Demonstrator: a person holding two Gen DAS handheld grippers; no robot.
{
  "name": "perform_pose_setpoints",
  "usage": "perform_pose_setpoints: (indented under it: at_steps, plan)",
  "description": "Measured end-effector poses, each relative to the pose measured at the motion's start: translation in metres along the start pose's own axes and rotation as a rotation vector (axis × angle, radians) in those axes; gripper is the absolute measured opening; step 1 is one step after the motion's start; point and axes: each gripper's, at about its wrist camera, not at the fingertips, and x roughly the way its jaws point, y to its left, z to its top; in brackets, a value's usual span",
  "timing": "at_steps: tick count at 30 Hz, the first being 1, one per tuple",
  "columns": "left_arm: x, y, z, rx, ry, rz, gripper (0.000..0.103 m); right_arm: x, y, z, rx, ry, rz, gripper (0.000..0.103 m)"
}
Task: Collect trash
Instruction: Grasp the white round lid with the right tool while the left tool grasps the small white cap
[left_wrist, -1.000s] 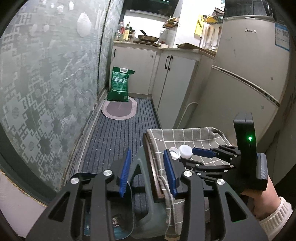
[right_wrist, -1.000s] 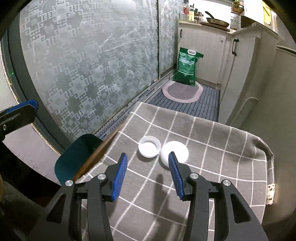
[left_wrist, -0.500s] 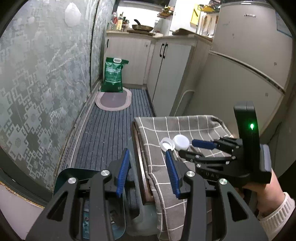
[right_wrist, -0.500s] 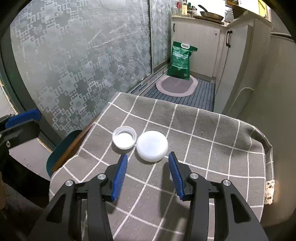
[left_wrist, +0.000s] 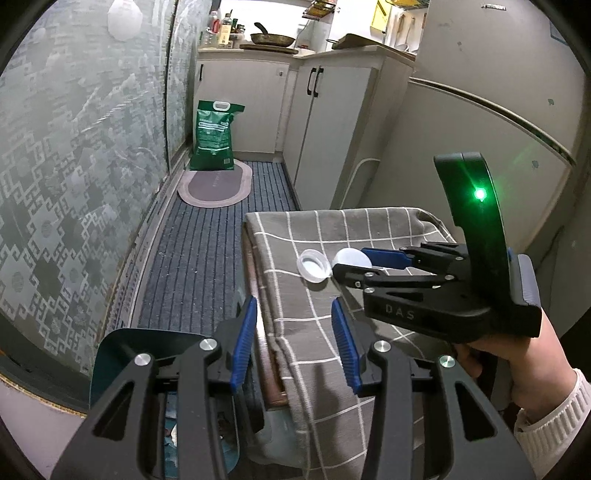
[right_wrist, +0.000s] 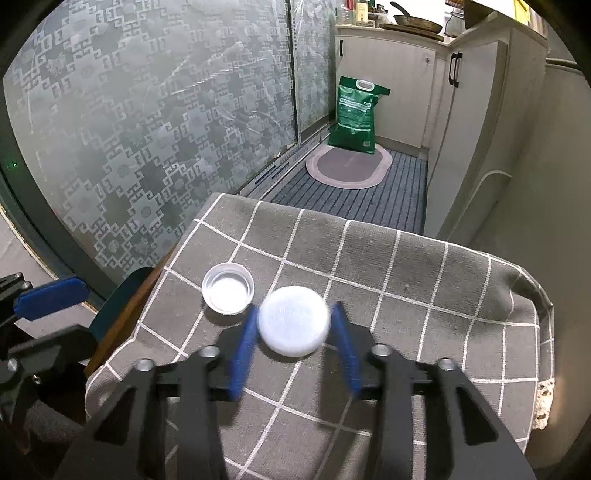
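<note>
Closing around a round white plastic lid (right_wrist: 293, 320), the right gripper (right_wrist: 295, 347) has its two blue-padded jaws either side of the disc on a grey cloth with a white grid pattern (right_wrist: 406, 295) draped over a small table. The left pad sits against the lid's edge or very nearly so, the right pad stands just beside it, and motion blur leaves it unclear whether they press on it. The lid lies dome-side up. Just beside it to the left, touching or almost touching, a shallow white plastic cup-shaped cap (right_wrist: 228, 288) lies open side up on the same cloth.

From the left wrist camera, the right gripper comes in from the right, held by a hand (left_wrist: 517, 354) in a white knit sleeve (left_wrist: 554, 417), with a green light glowing on its black body. The left gripper (left_wrist: 293, 343) hangs at the table's near-left corner, its jaws moderately apart with nothing between them but the cloth's hanging edge behind. Below it stands a dark teal plastic bin (left_wrist: 147, 343), with scraps visible inside.

Farther off, a green sack with a white handle (right_wrist: 356, 114) stands on an oval grey mat (right_wrist: 349, 166) by white cabinets (left_wrist: 332, 122), on blue striped flooring (left_wrist: 199, 266).
</note>
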Motion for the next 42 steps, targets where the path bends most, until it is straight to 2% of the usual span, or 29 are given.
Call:
perform_pose_setpoints:
  at_steps: [8, 21, 30, 42]
  plan:
    - [0.016, -0.014, 0.002, 0.053, 0.038, 0.012, 0.045, -0.014, -0.006, -0.003, 0.018, -0.024, 0.012, 0.039]
    - [0.058, -0.037, 0.006, 0.142, 0.126, 0.072, 0.045, -0.041, -0.040, -0.026, 0.068, -0.055, 0.036, 0.039]
    - [0.081, -0.035, 0.017, 0.144, 0.167, 0.115, 0.043, -0.056, -0.063, -0.044, 0.100, -0.073, 0.058, 0.039]
    - [0.097, -0.041, 0.029, 0.151, 0.169, 0.157, 0.044, -0.072, -0.080, -0.060, 0.119, -0.093, 0.071, 0.040]
